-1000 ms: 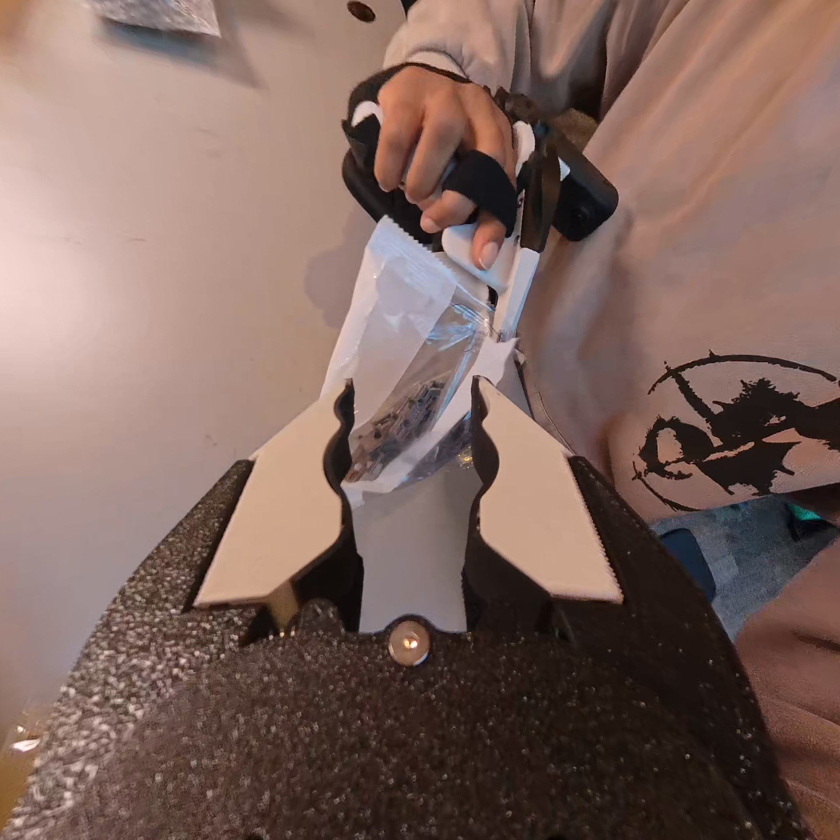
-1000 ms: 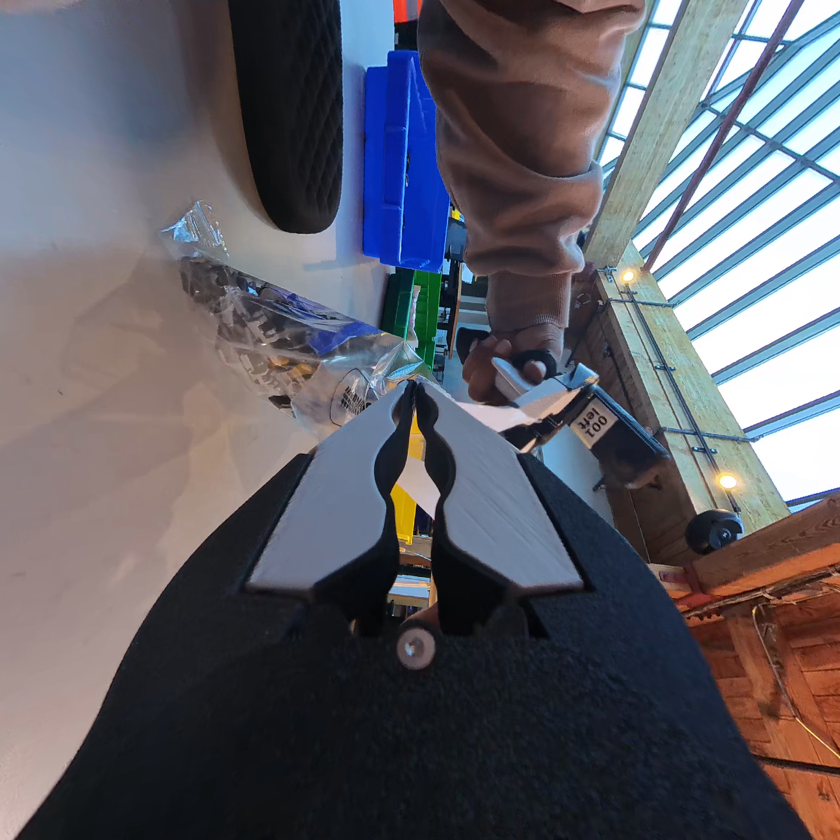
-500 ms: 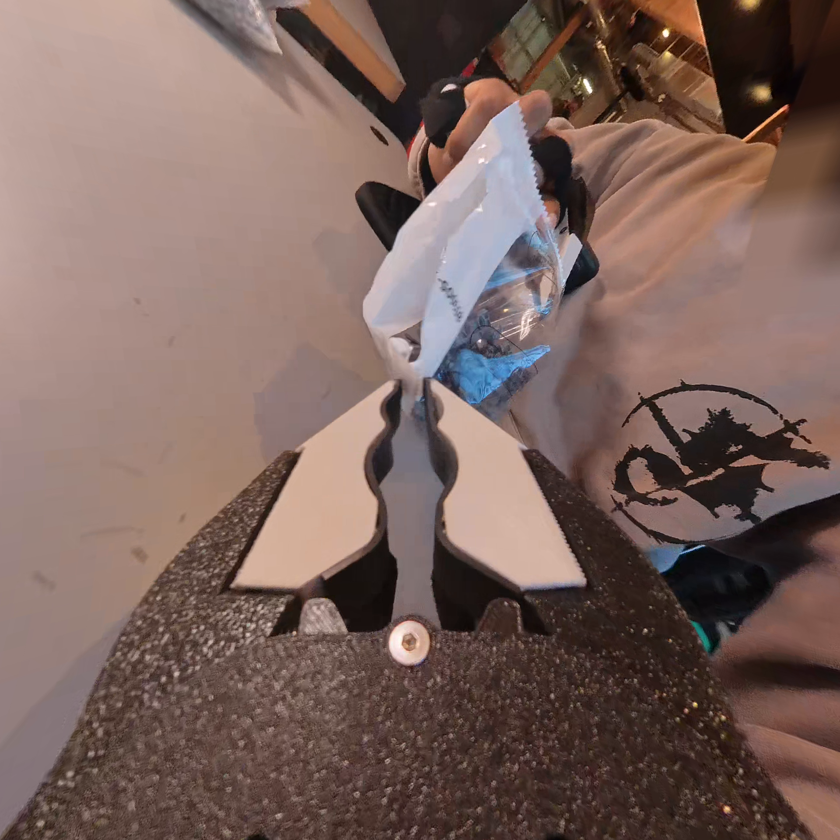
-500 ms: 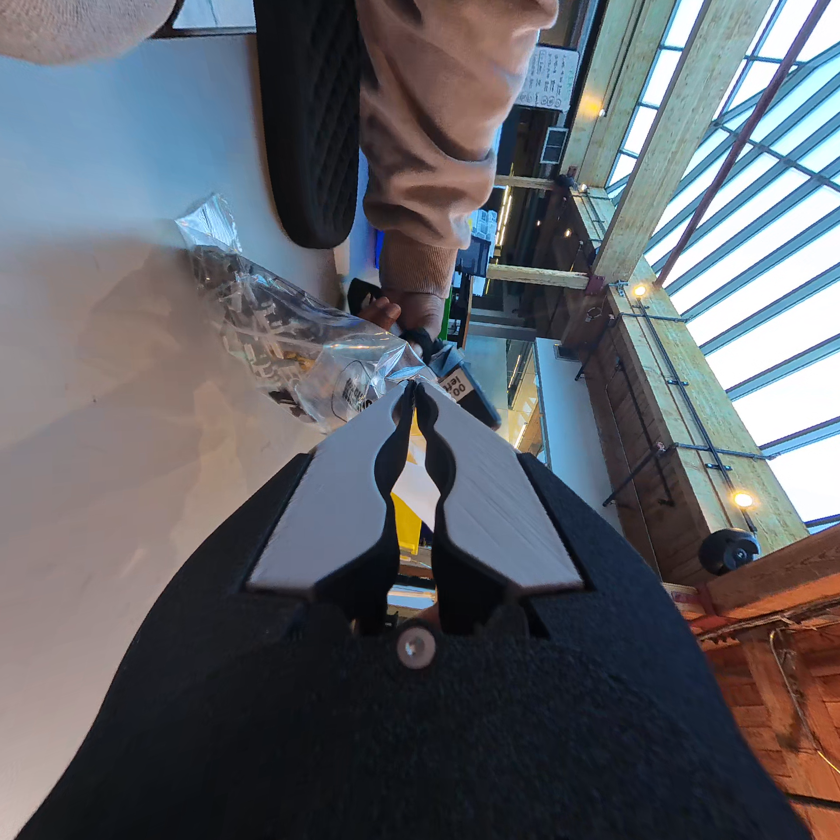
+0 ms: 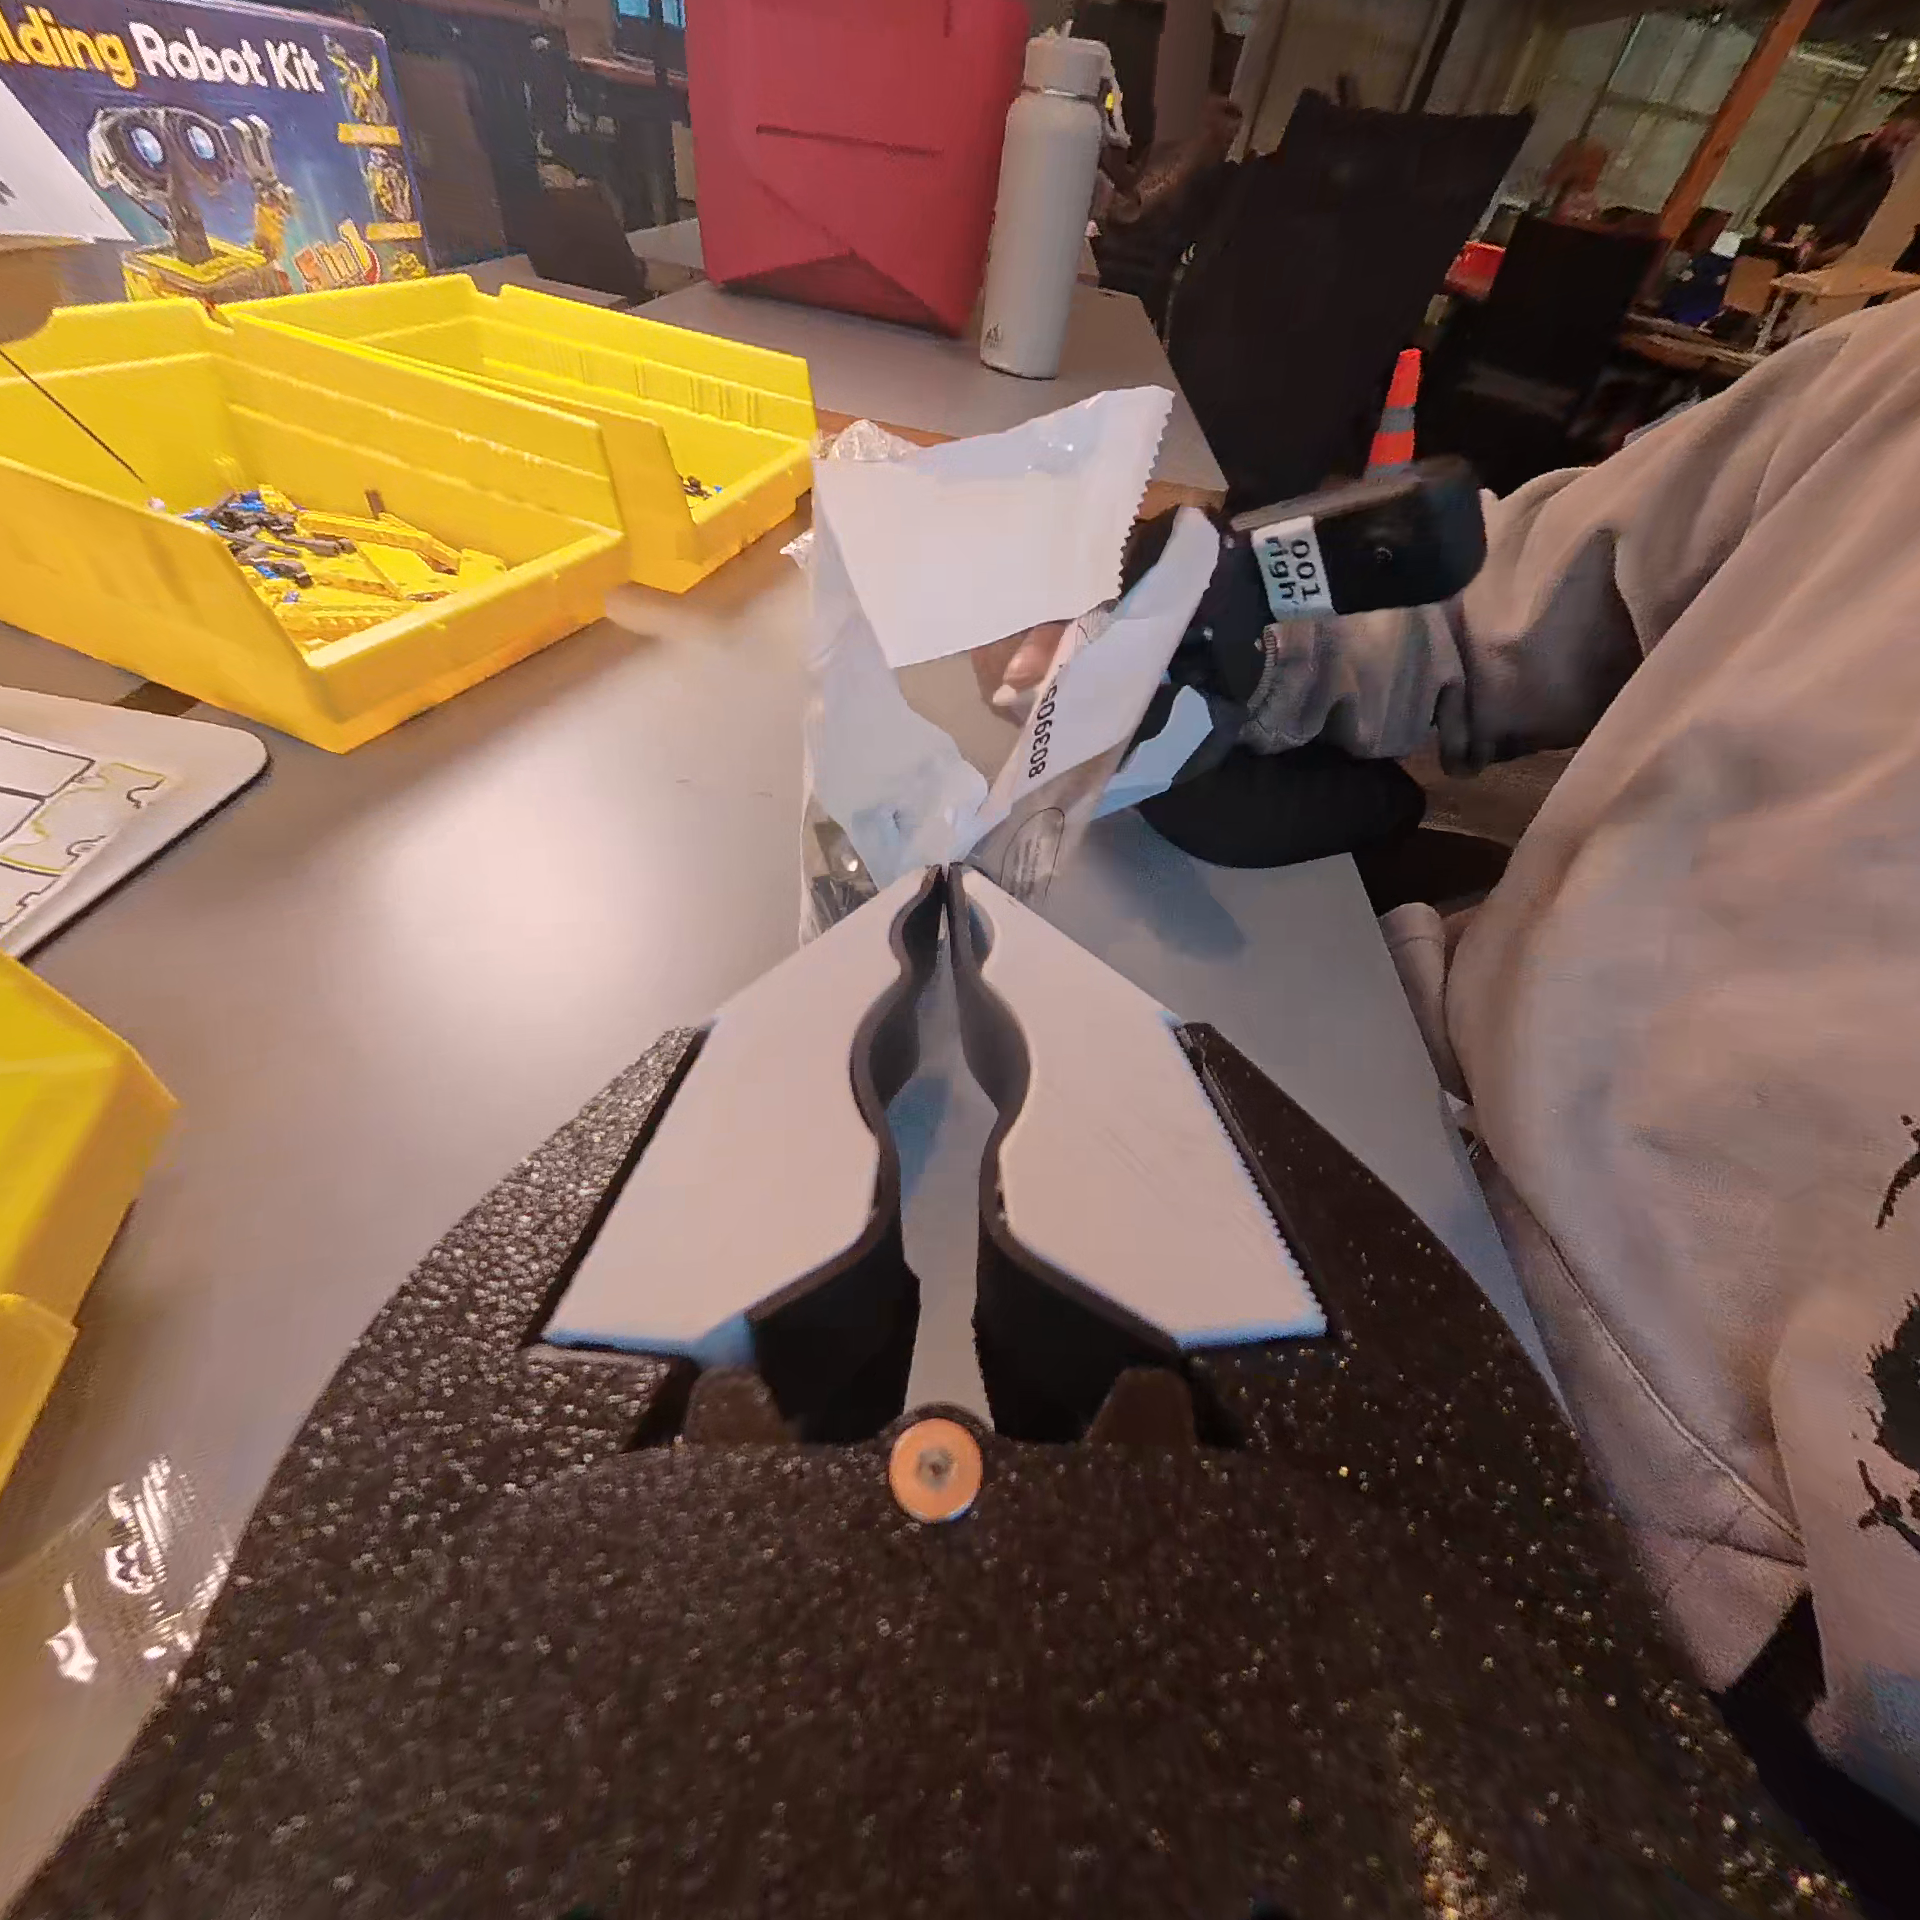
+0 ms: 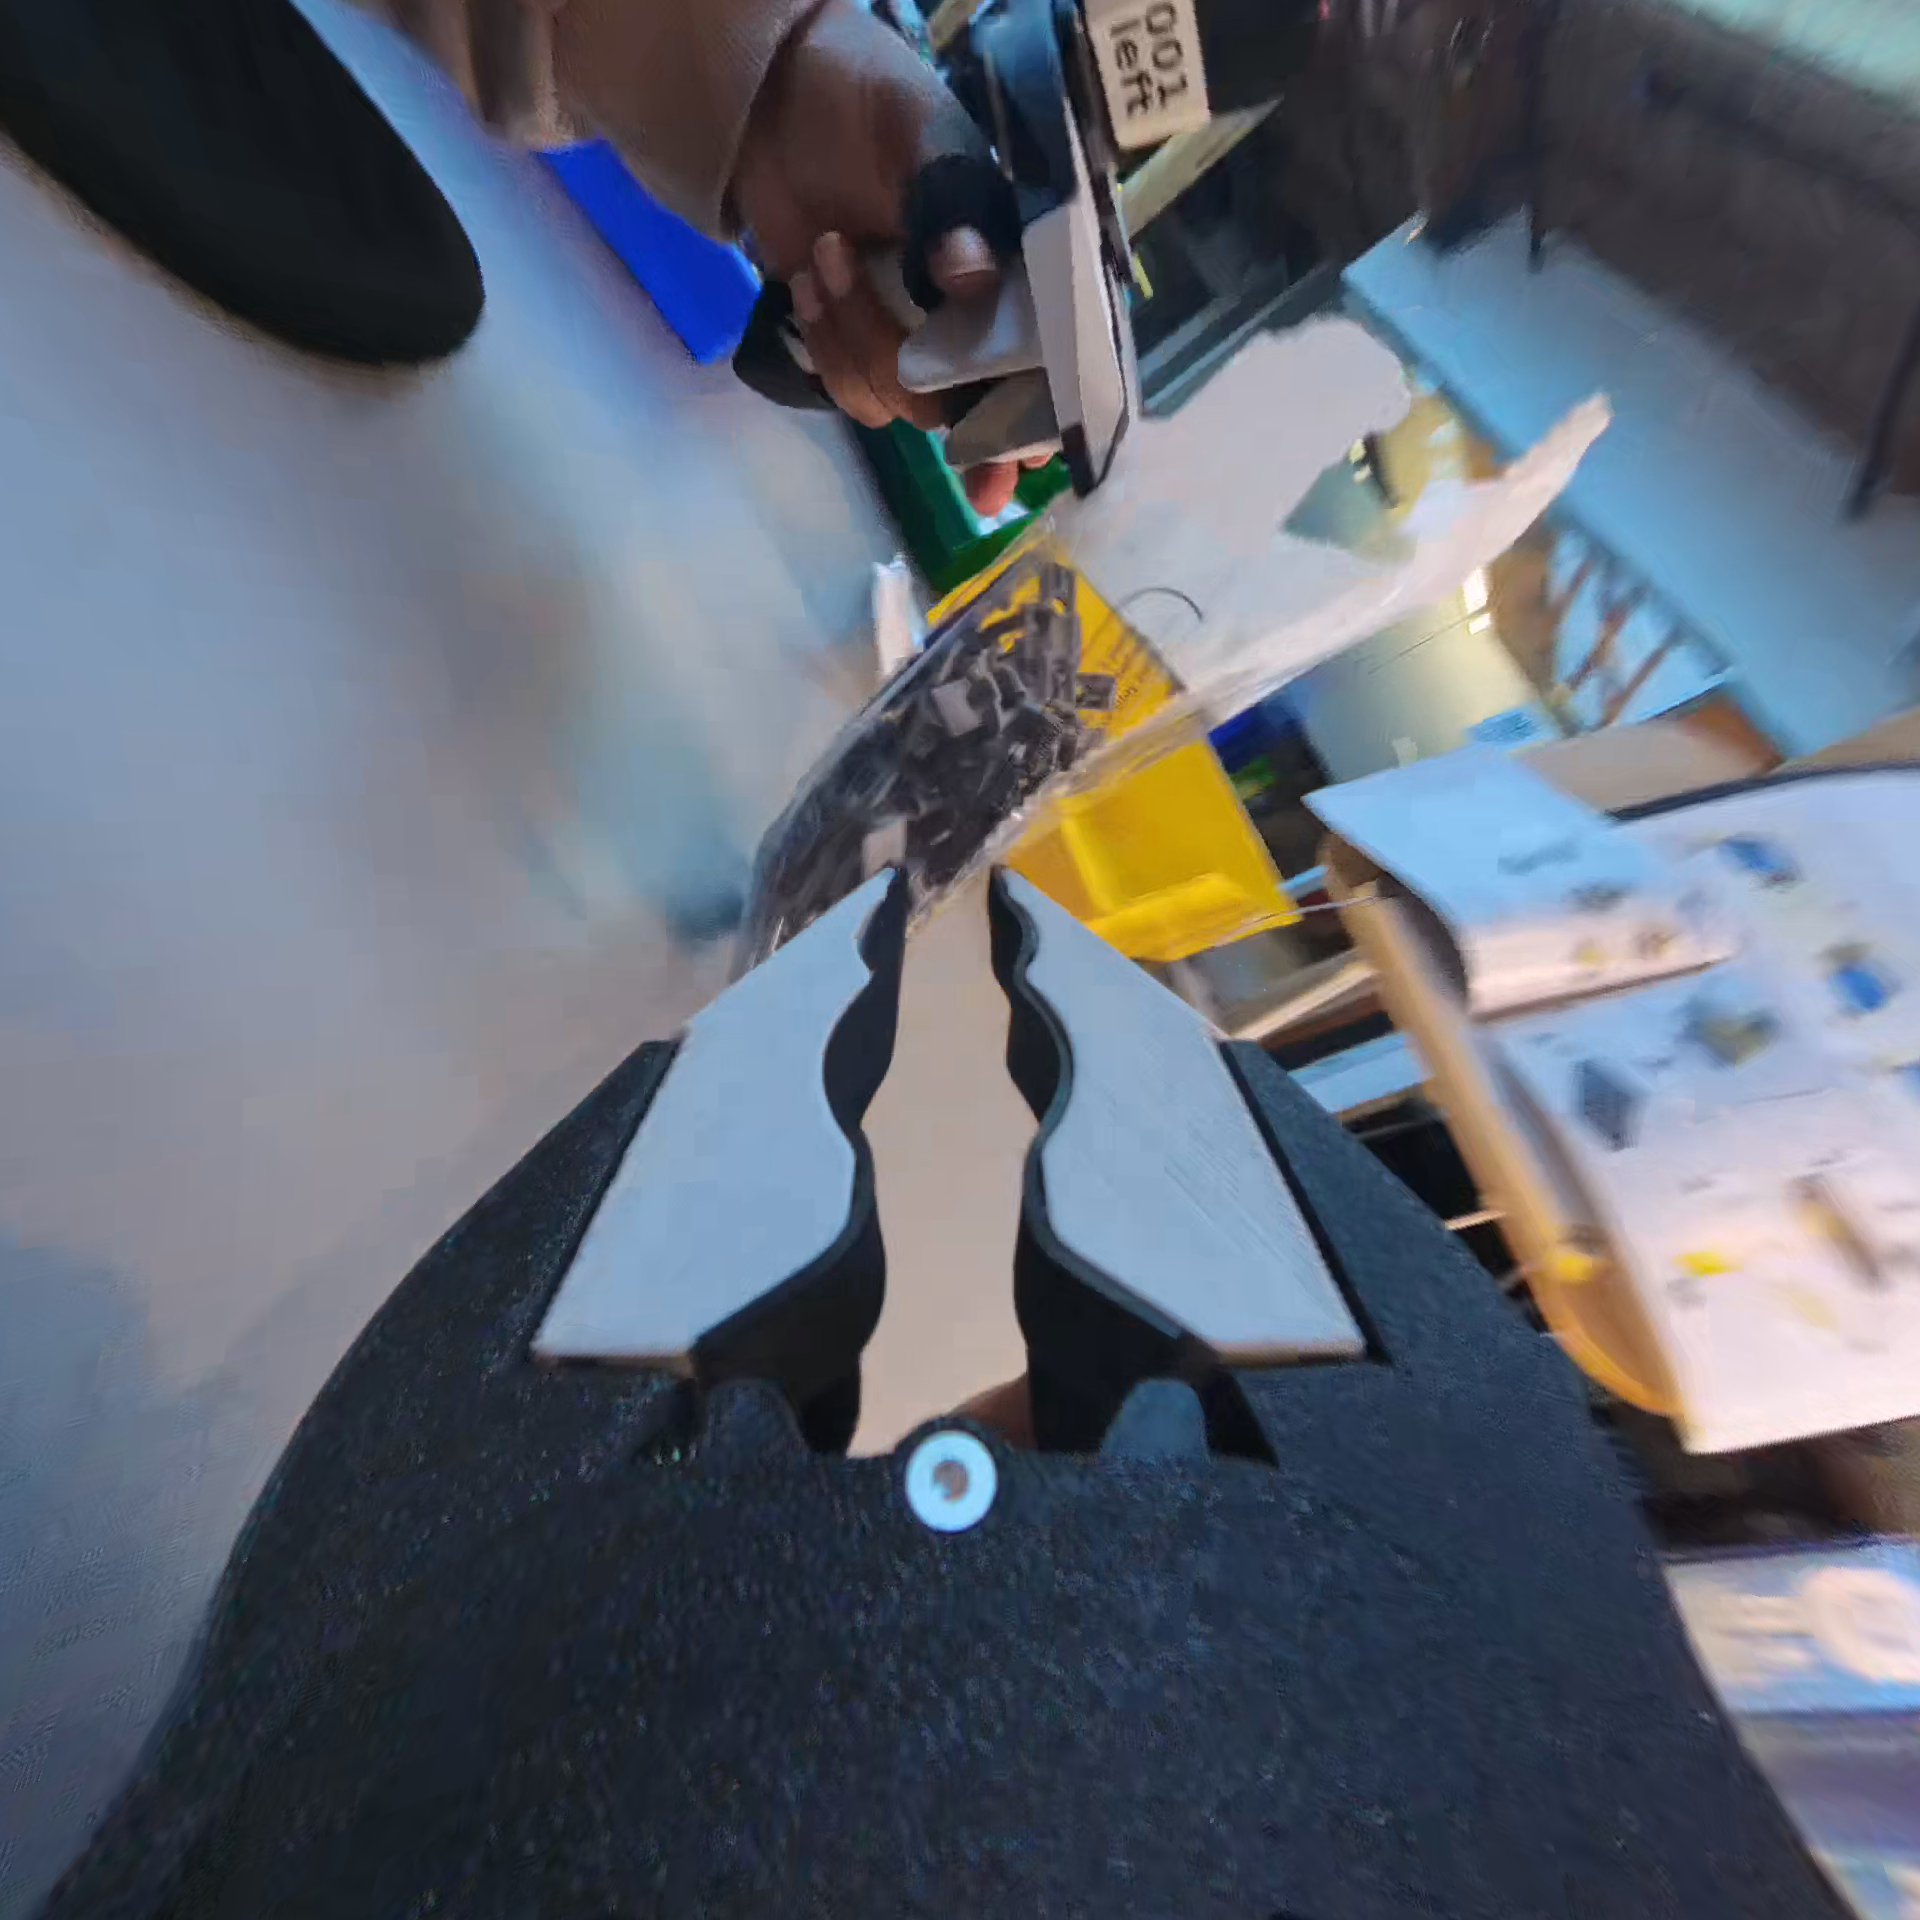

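A clear and white plastic bag (image 5: 966, 540) of small dark parts hangs over the grey table (image 5: 468, 987). My left gripper (image 5: 945, 878) is shut on a lower corner of the bag. The right gripper's black body (image 5: 1351, 551) is just behind the bag, held by a gloved hand. In the right wrist view my right gripper (image 6: 943, 883) has its jaws a little apart. The lumpy end of the bag (image 6: 966, 727) sits at its tips. The view is blurred. The left gripper's body (image 6: 1081, 312) and a hand show above the bag.
Two yellow bins (image 5: 312, 582) (image 5: 665, 416) stand at the left, the nearer one with loose parts. A printed kit box (image 5: 208, 135), a red box (image 5: 852, 156) and a grey bottle (image 5: 1039, 208) stand behind. A mat (image 5: 104, 800) lies left. An instruction sheet (image 6: 1714, 1039) lies right. One gripper's finger ends stand about 12 cm off the other's.
My left gripper went from open around the bag to shut on its corner. My right gripper's jaws, shut on the bag before, now stand apart. Both views have swung round.
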`<state>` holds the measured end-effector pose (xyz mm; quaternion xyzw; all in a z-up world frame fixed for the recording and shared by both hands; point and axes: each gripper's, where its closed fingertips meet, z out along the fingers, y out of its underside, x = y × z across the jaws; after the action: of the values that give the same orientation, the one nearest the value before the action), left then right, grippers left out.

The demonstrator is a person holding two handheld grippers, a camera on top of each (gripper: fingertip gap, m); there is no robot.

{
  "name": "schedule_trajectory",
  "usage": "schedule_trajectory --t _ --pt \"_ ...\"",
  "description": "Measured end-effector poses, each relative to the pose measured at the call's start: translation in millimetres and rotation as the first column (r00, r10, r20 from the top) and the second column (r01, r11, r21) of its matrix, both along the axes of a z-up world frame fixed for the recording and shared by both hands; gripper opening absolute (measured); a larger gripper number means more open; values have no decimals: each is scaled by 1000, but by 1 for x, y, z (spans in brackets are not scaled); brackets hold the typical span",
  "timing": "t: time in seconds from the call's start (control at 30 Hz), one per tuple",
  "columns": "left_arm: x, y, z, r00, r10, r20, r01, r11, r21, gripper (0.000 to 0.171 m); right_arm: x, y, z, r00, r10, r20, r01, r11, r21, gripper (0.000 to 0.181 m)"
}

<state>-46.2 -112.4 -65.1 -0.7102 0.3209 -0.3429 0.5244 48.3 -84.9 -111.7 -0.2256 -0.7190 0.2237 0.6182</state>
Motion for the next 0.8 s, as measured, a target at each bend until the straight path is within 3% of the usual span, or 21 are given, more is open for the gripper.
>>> schedule_trajectory --t 0.1,0.23,0.4,0.47,0.5,0.57,0.63,0.73,0.8 --pt "0 2 2 1000 15 15 -15 1000 6 0 5 5 1 996 59 69 -38 958 -284 29" --pt "2 10 6 998 65 25 -65 998 -16 0 4 11 9 987 106 123 -16 819 -573 64" --pt "6 29 22 946 323 -5 -323 942 -92 0 -11 -2 32 976 164 140 11 609 -793 104" --pt "14 26 26 944 327 -44 -330 942 -68 0 -16 4 29 973 138 185 70 587 -806 96" --pt "17 24 21 949 311 -58 -315 945 -86 0 -19 10 20 968 107 227 116 610 -783 83" --pt "26 17 20 966 257 -27 -259 962 -87 0 -25 20 1 959 46 280 182 657 -732 37" --pt "27 9 28 971 238 -17 -239 971 -20 0 -26 20 0 964 46 262 164 674 -720 3" --pt "28 -3 40 980 201 11 -201 979 32 0 -22 16 17 969 86 231 97 728 -679 0" --pt "30 -11 50 984 176 19 -177 981 83 0 -17 12 29 965 141 222 51 729 -682 0"
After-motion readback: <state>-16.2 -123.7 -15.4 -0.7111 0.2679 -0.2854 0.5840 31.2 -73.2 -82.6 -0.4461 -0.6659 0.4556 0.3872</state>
